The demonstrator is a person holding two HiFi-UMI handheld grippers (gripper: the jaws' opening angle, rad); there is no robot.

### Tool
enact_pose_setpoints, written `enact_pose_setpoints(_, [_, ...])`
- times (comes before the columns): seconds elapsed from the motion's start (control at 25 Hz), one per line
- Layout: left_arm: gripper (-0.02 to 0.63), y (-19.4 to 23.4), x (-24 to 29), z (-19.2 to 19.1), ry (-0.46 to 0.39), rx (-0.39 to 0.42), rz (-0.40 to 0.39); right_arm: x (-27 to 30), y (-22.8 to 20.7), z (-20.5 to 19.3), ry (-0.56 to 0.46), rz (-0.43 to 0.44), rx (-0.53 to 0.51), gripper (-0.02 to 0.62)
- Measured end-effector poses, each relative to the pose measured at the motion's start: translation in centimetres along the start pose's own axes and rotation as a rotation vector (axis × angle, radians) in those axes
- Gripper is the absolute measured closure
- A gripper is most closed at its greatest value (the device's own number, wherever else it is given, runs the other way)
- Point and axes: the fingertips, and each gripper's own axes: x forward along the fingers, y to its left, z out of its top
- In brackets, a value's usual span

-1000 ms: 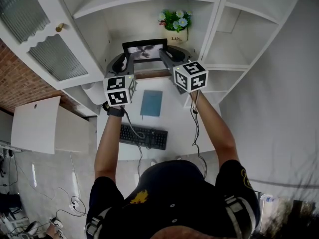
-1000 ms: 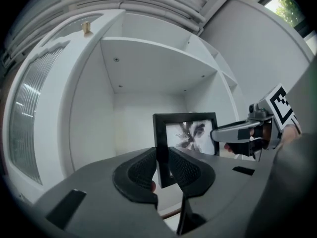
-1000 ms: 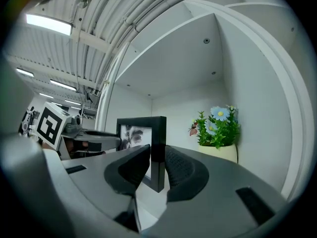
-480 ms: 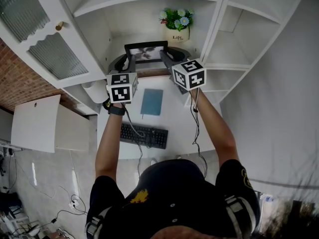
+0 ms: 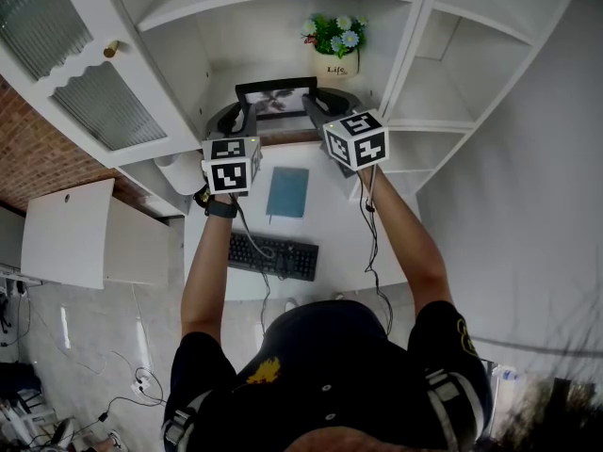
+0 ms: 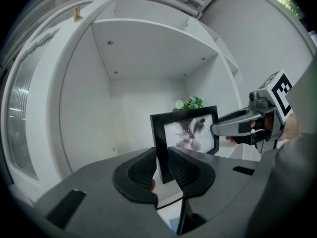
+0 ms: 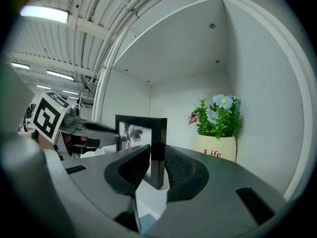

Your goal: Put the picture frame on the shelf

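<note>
You have the frame (image 5: 275, 99) by both side edges: the left gripper (image 6: 162, 165) is clamped on its left upright and the right gripper (image 7: 157, 165) on its right. Each pair of jaws stands narrow, the pads pressed onto the thin moulding. Judged: the two-sided hold keeps a flat, top-heavy rectangle upright and square to the opening, which one edge grip would not do. The frame stands inside the shelf (image 5: 287, 140) bay, picture facing you, just beside the pot (image 7: 215, 150) on its right. Whether its foot touches the board cannot be told. Frame: black, straight-edged, smooth, with a glossy pane over a pale print. Pads: dark, ribbed, curved. Shelf: white, smooth, painted. Pot: cream, rounded, likely ceramic, holding blue and white flowers (image 5: 332, 36).
</note>
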Motion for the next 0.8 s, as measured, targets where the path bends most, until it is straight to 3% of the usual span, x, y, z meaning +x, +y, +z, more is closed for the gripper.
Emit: enact_pose_setpoints(0.8, [0.518,0.2,1.2,-0.5,0.052,0.057,-0.013,1.0,-0.6,-0.2,0.075,-0.028,-0.035,0.508])
